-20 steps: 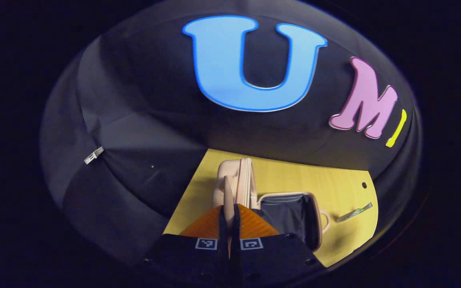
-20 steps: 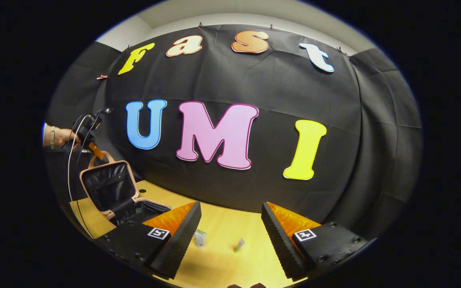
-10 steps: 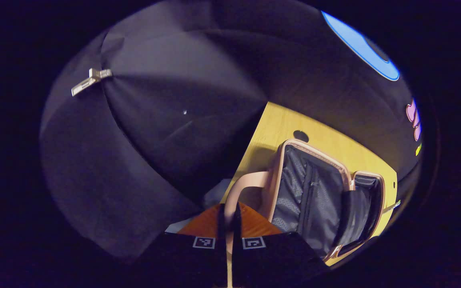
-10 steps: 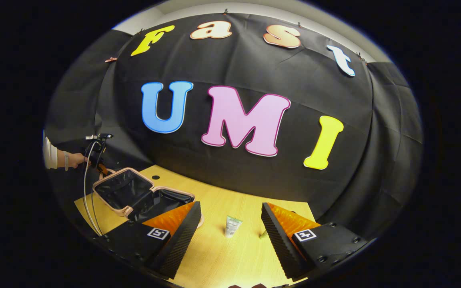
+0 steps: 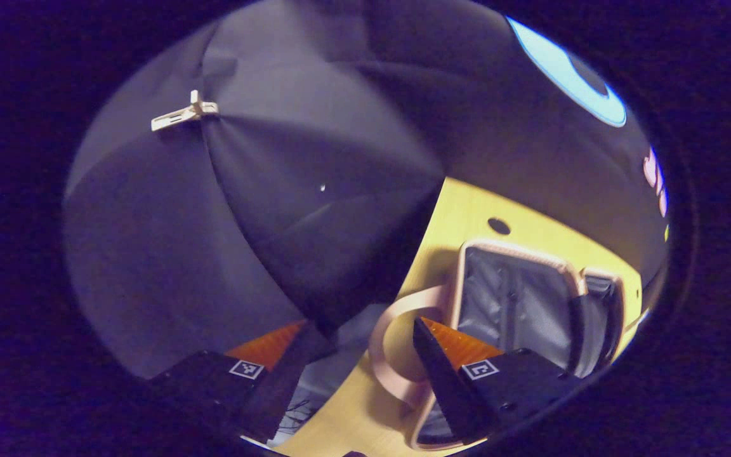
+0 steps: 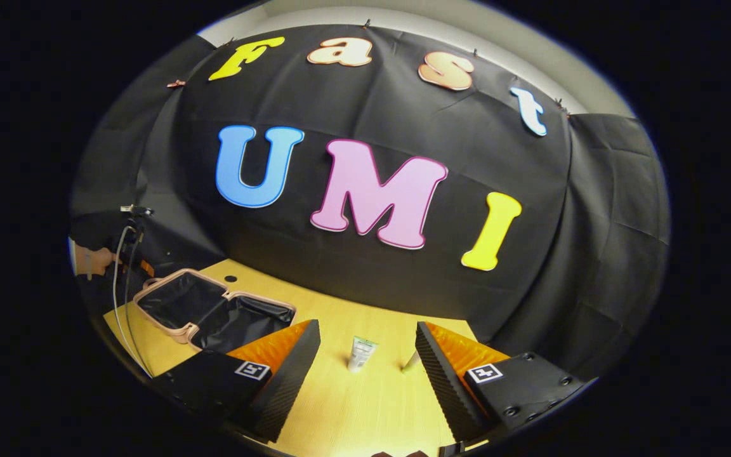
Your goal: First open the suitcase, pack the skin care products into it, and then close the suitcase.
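Suitcase [image 6: 213, 310] lies fully open on the counter [image 6: 365, 406], left side. Left gripper [image 5: 365, 374] fingers wide, straddling its handle [image 5: 397, 343] without contact. Right gripper [image 6: 365, 374] fingers wide, empty; a tube [image 6: 360, 353] stands beyond them.

Left gripper [image 5: 365, 355] with fingers spread wide and nothing pressed between — held by a hand [image 6: 89, 260] at far left; right gripper [image 6: 365, 368] likewise parted, hovering.

Dim, purplish left gripper view; brighter, sharper right gripper view.
Beyond the fingers [image 5: 441, 374], soft blur and shadow; the yellow wooden tabletop [image 6: 365, 406] glares near the fingers [image 6: 289, 368], edges bowed by fisheye.
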A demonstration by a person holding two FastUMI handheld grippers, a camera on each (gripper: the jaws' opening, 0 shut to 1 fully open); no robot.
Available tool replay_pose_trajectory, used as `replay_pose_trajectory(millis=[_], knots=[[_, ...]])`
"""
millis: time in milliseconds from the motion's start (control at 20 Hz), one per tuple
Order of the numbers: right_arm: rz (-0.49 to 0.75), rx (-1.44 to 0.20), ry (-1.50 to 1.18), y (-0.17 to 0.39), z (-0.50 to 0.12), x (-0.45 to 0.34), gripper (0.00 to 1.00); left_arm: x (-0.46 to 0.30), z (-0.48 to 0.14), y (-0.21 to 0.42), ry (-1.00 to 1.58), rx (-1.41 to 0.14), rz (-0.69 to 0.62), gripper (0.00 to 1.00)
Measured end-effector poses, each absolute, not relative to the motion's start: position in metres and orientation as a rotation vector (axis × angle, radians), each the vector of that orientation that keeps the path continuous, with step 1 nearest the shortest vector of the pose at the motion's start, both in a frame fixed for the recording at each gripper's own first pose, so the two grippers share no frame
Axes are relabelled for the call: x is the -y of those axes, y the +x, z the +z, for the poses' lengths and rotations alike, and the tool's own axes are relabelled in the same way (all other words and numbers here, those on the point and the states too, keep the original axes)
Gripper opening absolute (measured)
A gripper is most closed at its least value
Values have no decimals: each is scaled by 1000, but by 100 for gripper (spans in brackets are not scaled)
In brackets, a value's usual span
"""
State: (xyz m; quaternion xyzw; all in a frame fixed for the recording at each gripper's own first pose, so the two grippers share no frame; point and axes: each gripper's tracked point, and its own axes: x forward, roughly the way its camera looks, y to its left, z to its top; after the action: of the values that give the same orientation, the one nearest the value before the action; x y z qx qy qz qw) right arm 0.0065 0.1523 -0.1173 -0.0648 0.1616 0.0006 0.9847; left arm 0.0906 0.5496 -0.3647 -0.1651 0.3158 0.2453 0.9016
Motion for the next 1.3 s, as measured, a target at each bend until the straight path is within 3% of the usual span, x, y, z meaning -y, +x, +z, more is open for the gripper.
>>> replay_pose_trajectory(millis=[200,450,600,700,1000,1300], knots=[[-65,-295,-108,13,-101,-127,96,-472,-273,97,-282,-456,320,96],[-139,-296,-141,6,-115,-96,96,-290,-188,100,-166,-335,-29,96],[-134,-331,-167,3,-135,-87,96,-209,-154,87,-39,-230,-156,96],[-123,-352,-156,6,-147,-83,96,-170,-156,88,62,-209,-197,92],[-74,-409,-89,44,-198,-64,96,-3,-213,95,72,-326,-386,95],[10,-535,-60,87,-301,-33,96,99,-321,146,135,-508,-434,95]])
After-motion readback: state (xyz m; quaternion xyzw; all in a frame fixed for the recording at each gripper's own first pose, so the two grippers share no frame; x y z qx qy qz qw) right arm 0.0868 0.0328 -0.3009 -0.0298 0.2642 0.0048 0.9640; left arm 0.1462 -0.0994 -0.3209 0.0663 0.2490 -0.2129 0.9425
